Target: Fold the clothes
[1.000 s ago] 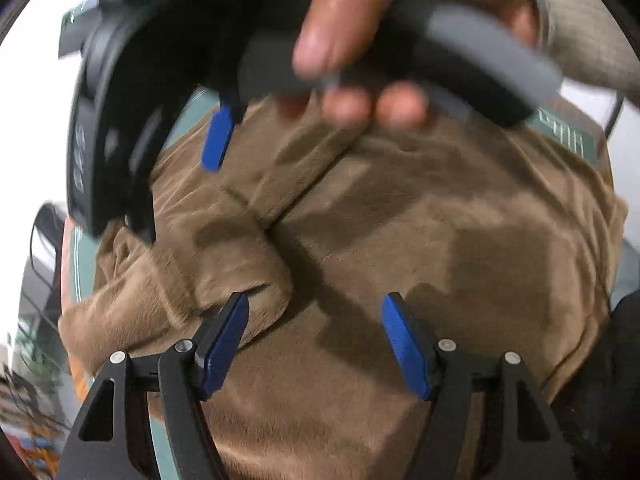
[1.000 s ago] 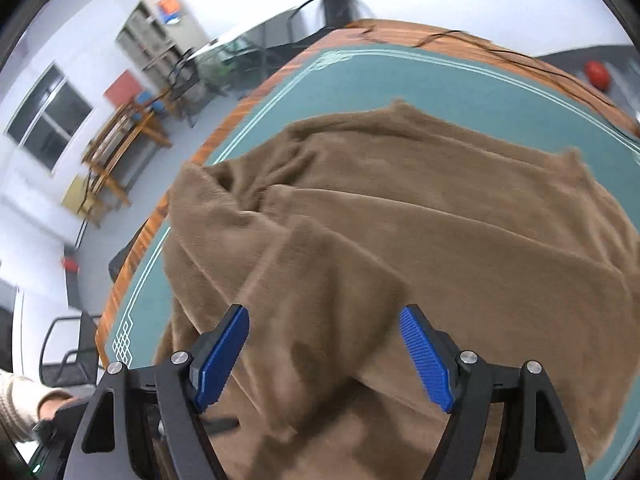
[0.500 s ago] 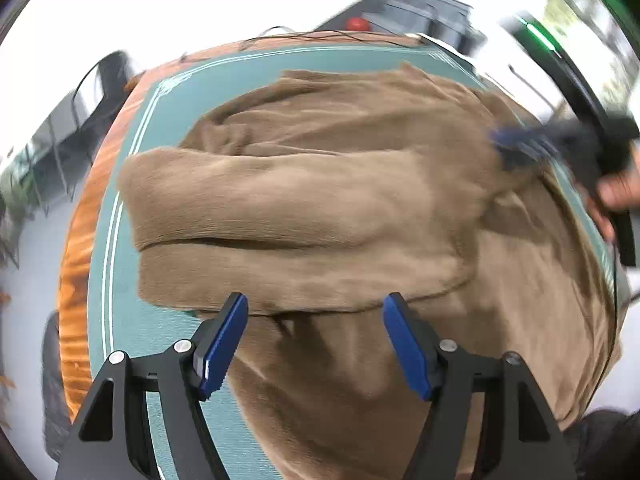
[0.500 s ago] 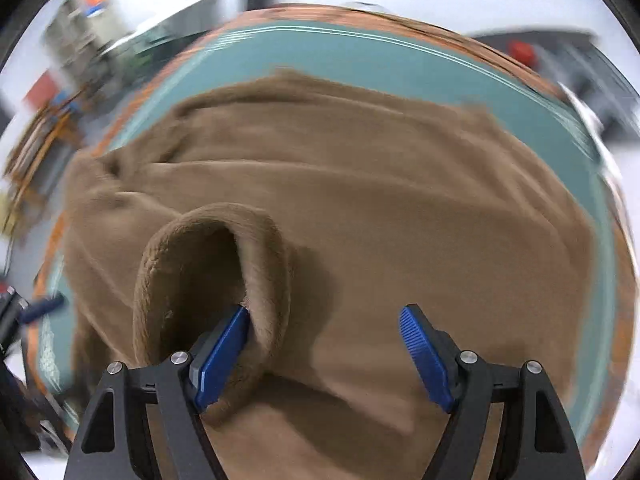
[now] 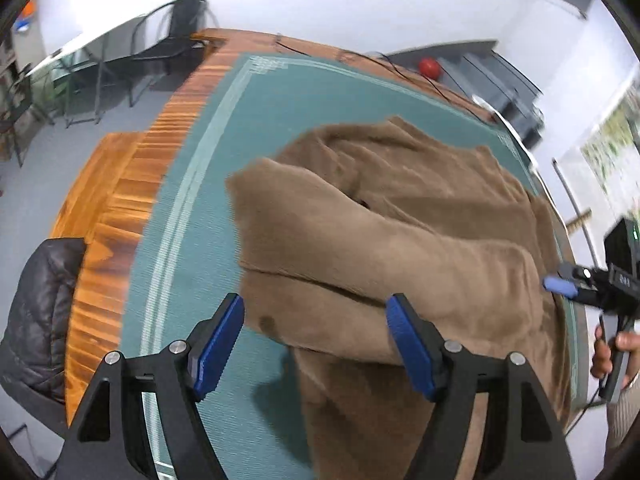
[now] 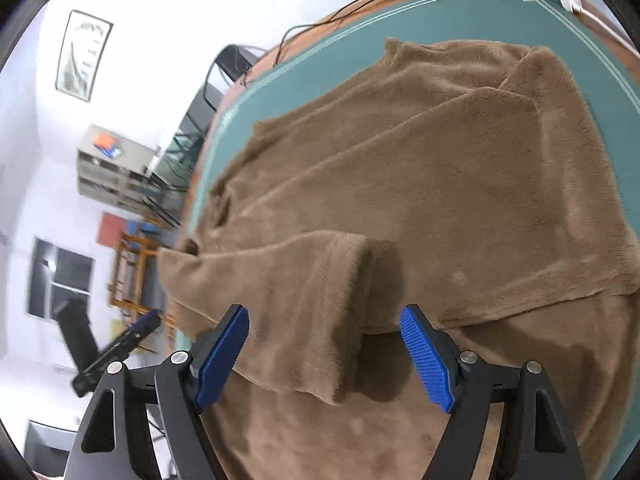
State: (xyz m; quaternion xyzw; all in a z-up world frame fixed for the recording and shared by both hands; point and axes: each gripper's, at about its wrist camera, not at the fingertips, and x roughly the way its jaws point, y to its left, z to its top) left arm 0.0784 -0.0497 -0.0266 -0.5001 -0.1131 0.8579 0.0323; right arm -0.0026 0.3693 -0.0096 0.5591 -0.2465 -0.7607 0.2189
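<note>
**Rig look: black frames, blue pads**

We see the left gripper point(image 5: 316, 344) with black plastic arms, triangular cut-outs in each, silver round screws at the joints, and ribbed blue pads point(image 5: 218, 346) on the fingertips. Right gripper point(image 6: 324, 354): same build, black arms, silver screws, ridged blue pads point(image 6: 426, 362). In the left wrist view we also catch the right unit from the side: black body, small green light, pale digits on it, and the right hand point(image 5: 612, 356) showing bare skin and a beige knit cuff.
</note>
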